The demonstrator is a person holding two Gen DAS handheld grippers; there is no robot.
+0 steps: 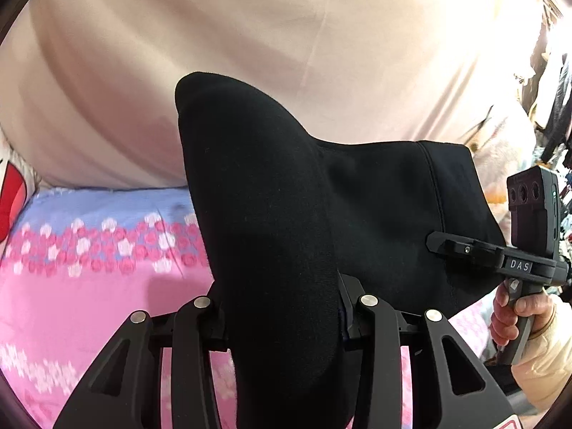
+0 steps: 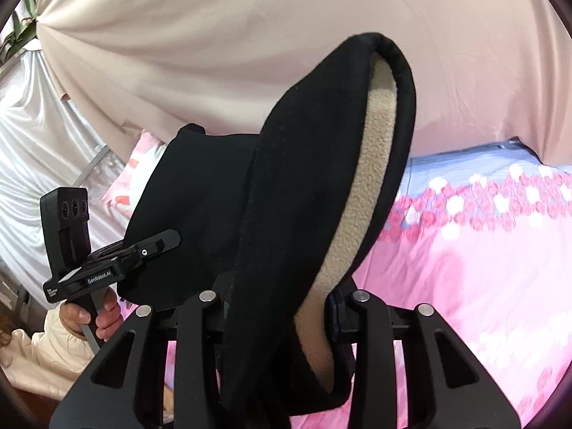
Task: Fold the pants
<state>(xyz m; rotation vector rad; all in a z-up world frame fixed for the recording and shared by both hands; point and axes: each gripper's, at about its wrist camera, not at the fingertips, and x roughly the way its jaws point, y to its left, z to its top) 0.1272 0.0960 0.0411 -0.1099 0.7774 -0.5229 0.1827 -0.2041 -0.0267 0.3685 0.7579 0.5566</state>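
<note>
So both sets of tongs are clamped down on fabric here: the left gripper (image 1: 282,318) is pinched on a thick bunch of the black pants (image 1: 375,221), and the right gripper (image 2: 279,318) is pinched on another bunch of the same garment, with the jaws held partway apart by the bulk of the cloth rather than standing free. From each wrist view the other gripper can be seen off to the side, gripped by a hand (image 1: 514,314) in a cream sleeve (image 2: 53,343), biting the far edge of the span, so the pants are hung up in the air between the two tools, above the pink flowered bedspread (image 1: 89,286) and in front of a beige curtain (image 2: 250,53). A tan fleece lining (image 2: 361,193) is shown inside the turned-over edge in the right view, so this is probably thick, soft, fairly weighty stuff: droopy, not slippery, nothing fragile, but bulky enough that layers may get bunched up in a fold. It looks best held at the outer edges of the span, which is about where it's held now, so it's kept taut across the top. The long axis probably hangs down from the held edge toward the bed, though the lower end is hidden behind the grippers, so whether the waist or the cuffs are up can't be told. The stretched edge itself runs side to side between the two tools.
</note>
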